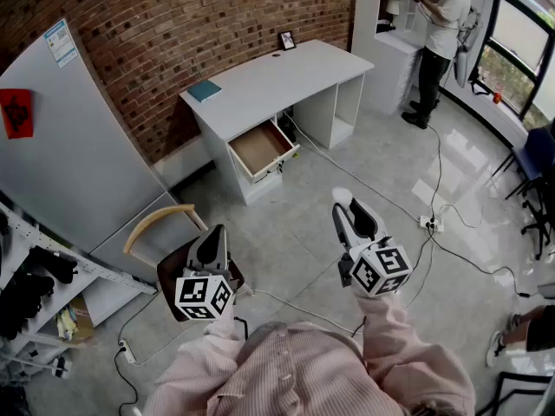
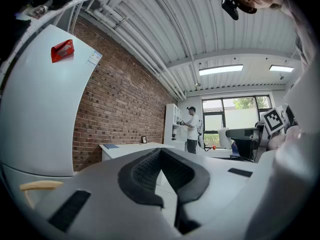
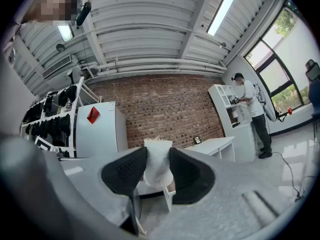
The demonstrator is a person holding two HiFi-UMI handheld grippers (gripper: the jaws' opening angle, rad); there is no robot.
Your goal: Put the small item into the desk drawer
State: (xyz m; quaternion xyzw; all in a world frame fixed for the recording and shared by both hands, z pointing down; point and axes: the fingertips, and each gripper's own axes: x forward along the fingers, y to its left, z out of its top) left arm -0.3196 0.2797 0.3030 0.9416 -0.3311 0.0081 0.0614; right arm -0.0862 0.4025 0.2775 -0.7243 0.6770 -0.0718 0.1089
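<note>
A white desk (image 1: 286, 76) stands against the brick wall, and its wooden drawer (image 1: 260, 148) is pulled open at the front. My right gripper (image 1: 342, 201) is held up over the floor well short of the desk, shut on a small white item (image 3: 157, 166) that sits upright between its dark pads (image 3: 127, 170). In the head view the item (image 1: 341, 195) shows as a white tip at the jaws. My left gripper (image 1: 213, 234) hovers lower left, above a chair. Its pads (image 2: 145, 171) meet at the tips with nothing between them.
A wooden chair (image 1: 163, 222) is just beyond my left gripper. A tall grey cabinet (image 1: 78, 146) and a rack of dark items (image 1: 30, 289) stand at the left. Cables and a power strip (image 1: 431, 224) cross the floor. A person (image 1: 440, 33) stands at the far shelves. On the desk are a blue book (image 1: 205, 91) and a small frame (image 1: 287, 40).
</note>
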